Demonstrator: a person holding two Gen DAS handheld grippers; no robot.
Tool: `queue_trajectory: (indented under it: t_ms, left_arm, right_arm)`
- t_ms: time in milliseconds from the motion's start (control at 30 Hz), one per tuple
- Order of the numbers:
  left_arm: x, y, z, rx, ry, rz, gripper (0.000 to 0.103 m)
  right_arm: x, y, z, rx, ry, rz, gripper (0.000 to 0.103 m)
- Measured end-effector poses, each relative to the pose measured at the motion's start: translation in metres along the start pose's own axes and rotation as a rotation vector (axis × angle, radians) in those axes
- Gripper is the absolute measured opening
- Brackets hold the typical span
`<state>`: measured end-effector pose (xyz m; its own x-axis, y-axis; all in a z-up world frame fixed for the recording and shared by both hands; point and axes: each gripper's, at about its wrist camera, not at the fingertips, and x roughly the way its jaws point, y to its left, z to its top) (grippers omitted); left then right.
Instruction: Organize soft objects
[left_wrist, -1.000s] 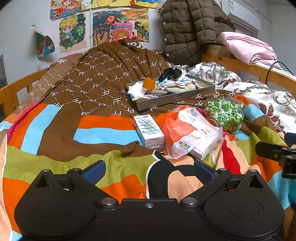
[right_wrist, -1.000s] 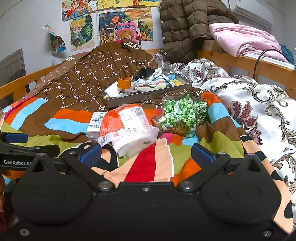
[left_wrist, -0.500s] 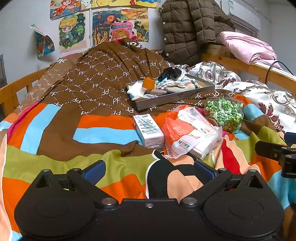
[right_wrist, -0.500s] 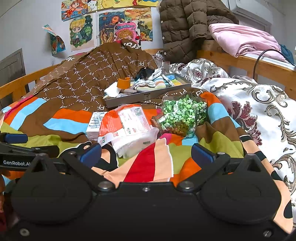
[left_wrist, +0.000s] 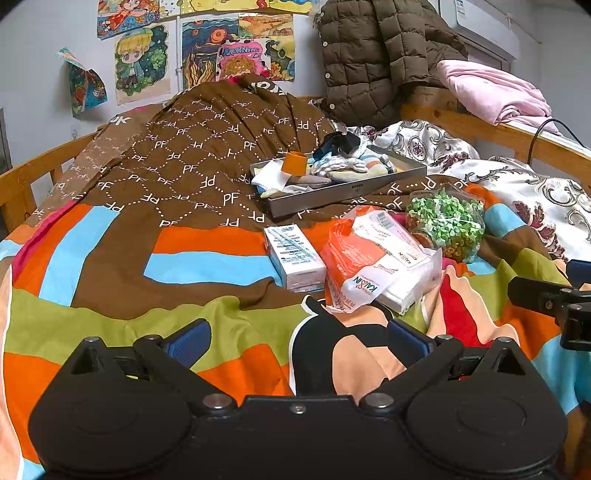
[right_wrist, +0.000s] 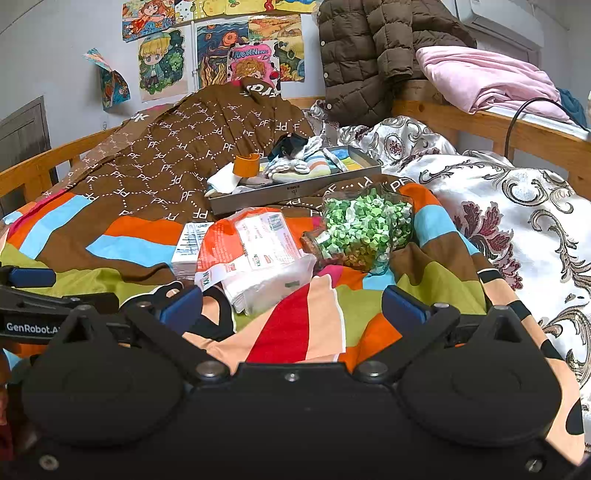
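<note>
Blue-padded claws wide apart, empty

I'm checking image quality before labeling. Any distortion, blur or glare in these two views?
Left wrist view: strong fisheye bending, dark corners, even soft light; tissue pack sharp, no glare. Right wrist view: same barrel curve on the bed rail; jar of green paper stars crisp, faint sheen on the satin quilt.

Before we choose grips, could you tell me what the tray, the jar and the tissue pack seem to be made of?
Tray: apparently metal, matte grey, straight thin walls.
Jar: clear, likely glass, contents visible, cork-like stopper.
Tissue pack: thin glossy plastic film, wrinkled.
</note>
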<state>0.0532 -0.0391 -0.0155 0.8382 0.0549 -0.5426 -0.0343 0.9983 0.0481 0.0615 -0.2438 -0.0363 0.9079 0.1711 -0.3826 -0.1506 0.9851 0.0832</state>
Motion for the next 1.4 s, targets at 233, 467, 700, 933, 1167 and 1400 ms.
queue_trajectory:
  t_ms: [233, 467, 700, 933, 1167, 1400]
  left_arm:
    - [0.001, 0.001, -0.001, -0.001, 0.004, -0.002, 0.101]
    - [0.002, 0.003, -0.002, -0.020, 0.021, -0.016, 0.102]
    - [0.001, 0.003, -0.001, -0.026, 0.028, -0.026, 0.102]
    - [0.001, 0.003, 0.000, -0.026, 0.028, -0.020, 0.102]
    - [0.000, 0.004, 0.000, -0.020, 0.026, -0.035, 0.102]
    - [-0.008, 0.003, 0.000, -0.014, 0.003, -0.044, 0.102]
  right_arm:
    - [0.000, 0.000, 0.000, 0.000, 0.000, 0.000, 0.102]
    - [0.000, 0.000, 0.000, -0.001, 0.001, 0.001, 0.102]
    - [0.000, 0.000, 0.000, -0.001, 0.001, 0.001, 0.102]
    - [0.000, -0.001, 0.000, -0.001, 0.001, 0.001, 0.102]
    - [0.000, 0.001, 0.000, -0.001, 0.001, -0.002, 0.102]
    - [0.001, 0.000, 0.000, -0.002, 0.005, -0.001, 0.102]
